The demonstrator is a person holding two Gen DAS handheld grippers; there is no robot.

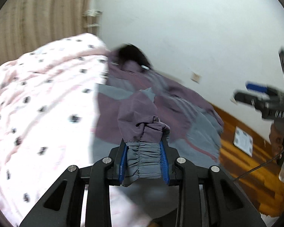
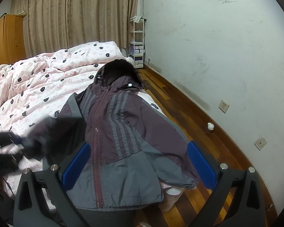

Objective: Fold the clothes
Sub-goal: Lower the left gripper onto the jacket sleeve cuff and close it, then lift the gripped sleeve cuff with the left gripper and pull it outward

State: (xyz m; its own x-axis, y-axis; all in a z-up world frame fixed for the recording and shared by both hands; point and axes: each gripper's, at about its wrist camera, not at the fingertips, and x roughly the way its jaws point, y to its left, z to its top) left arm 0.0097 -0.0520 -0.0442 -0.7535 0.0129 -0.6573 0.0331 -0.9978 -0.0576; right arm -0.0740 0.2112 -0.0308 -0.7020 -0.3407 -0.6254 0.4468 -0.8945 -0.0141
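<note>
Jacket (image 2: 121,132): hooded, purple and grey, zip front up, lying along the bed's (image 2: 37,94) right edge, hood toward the far end, hem at the near end overhanging slightly. Left tool (image 1: 144,159): clamped on the gathered grey cuff (image 1: 143,158) of one sleeve, the sleeve lifted clear of the bed. Right tool (image 2: 139,167): jaws wide apart, nothing between them, hanging above the jacket's lower half; the other sleeve (image 2: 172,151) lies along the bed edge by the floor (image 2: 208,141). Step in hand, by judgement: first sleeve fold. Next move calls for carrying the cuff across the chest, laying it flat, then releasing.
</note>
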